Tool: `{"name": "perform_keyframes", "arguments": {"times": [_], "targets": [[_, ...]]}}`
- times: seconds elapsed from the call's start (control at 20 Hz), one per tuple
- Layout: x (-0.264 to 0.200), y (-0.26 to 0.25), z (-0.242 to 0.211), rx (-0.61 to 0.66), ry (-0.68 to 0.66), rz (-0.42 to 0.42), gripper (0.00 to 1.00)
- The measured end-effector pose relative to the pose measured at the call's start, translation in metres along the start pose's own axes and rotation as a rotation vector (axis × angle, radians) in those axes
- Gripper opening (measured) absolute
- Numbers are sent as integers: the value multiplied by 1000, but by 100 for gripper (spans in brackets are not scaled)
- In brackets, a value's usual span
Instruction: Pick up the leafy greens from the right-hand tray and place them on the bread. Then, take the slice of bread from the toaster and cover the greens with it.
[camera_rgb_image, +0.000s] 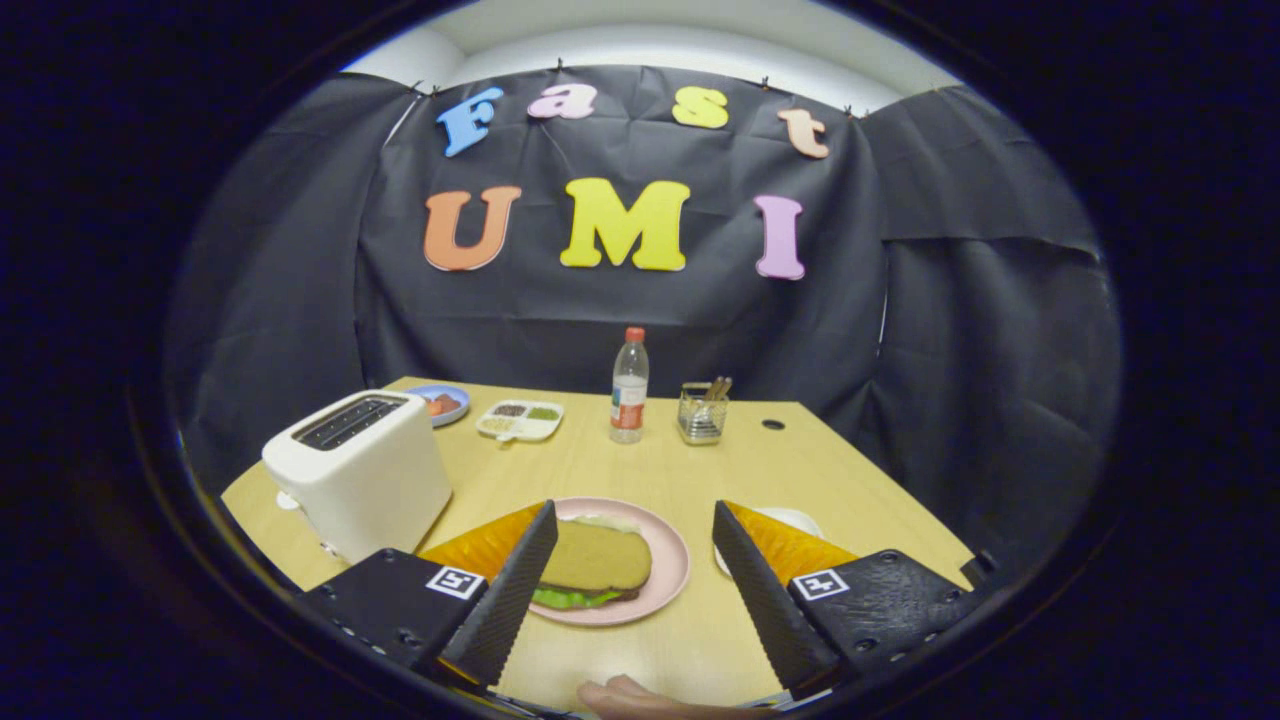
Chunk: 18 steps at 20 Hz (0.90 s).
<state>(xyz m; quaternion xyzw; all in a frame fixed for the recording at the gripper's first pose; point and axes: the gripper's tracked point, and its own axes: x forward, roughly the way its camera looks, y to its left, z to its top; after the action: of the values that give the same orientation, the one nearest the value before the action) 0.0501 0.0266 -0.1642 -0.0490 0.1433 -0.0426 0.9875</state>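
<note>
A pink plate lies on the wooden table just ahead of my fingers. On it a brown bread slice lies on top of leafy greens, whose green edge pokes out at the near side. A white toaster stands to the left of the plate; its dark slots show no bread that I can make out. My gripper is open, fingers wide apart above the table, with nothing between them. A white tray peeks out behind the right finger.
At the back of the table stand a clear bottle with a red cap, a wire holder with sticks, a white divided dish and a blue plate with food. A hand shows at the near edge.
</note>
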Motion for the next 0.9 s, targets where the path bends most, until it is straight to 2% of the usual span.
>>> {"name": "perform_keyframes", "arguments": {"times": [0.2,0.55,0.7,0.9], "targets": [[-57,-1,32,20,-128,2,96],[-140,6,55,-14,-270,12,95],[-163,7,58,13,-311,5,95],[-171,0,52,34,-325,-6,95]]}}
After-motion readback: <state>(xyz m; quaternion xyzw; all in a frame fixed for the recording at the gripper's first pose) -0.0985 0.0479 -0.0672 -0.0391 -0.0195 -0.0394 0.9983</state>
